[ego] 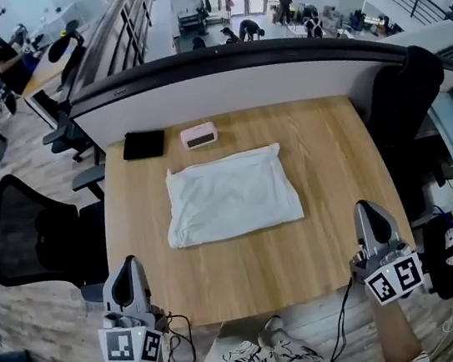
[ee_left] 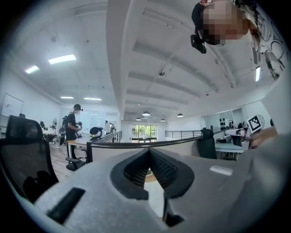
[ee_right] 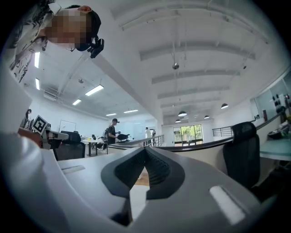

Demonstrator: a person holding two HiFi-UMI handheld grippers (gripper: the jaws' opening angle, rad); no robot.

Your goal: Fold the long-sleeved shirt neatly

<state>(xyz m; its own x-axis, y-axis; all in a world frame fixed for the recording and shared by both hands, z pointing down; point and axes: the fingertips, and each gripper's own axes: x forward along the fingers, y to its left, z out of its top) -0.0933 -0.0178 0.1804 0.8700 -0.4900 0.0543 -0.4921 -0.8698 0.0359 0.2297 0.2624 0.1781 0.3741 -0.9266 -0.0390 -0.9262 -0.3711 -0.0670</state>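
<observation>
Reaching back in looks like the main hazard. The white long-sleeved shirt (ego: 230, 196) already lies as a compact folded rectangle, and a closed claw nudged into it could drag a layer and spring the fold open. Its edges are not quite square: the near-left corner looks rolled and puffy, and the far edge is wavy. An attempt to tidy these with the jaws together would probably push the whole bundle across the light wooden table (ego: 343, 226) instead of flattening it. A shove away from the person could carry the shirt into the small pale pink box (ego: 199, 135) or the flat black rectangular pad (ego: 143, 144), which sit just beyond its far edge.

The left claw (ego: 129, 265) has its ribbed jaws pressed together with nothing between them, as the left gripper view shows (ee_left: 149, 152). The right claw (ego: 365, 207) is likewise closed and empty (ee_right: 145, 152). Both hover at the near edge of the table, one at each corner, aimed out across the room, not down at the cloth.

The shirt rests flat in the middle of the table, slightly toward the far side. It is well apart from both claws and roughly between them, a little closer to the left one, with bare wood all around it.
</observation>
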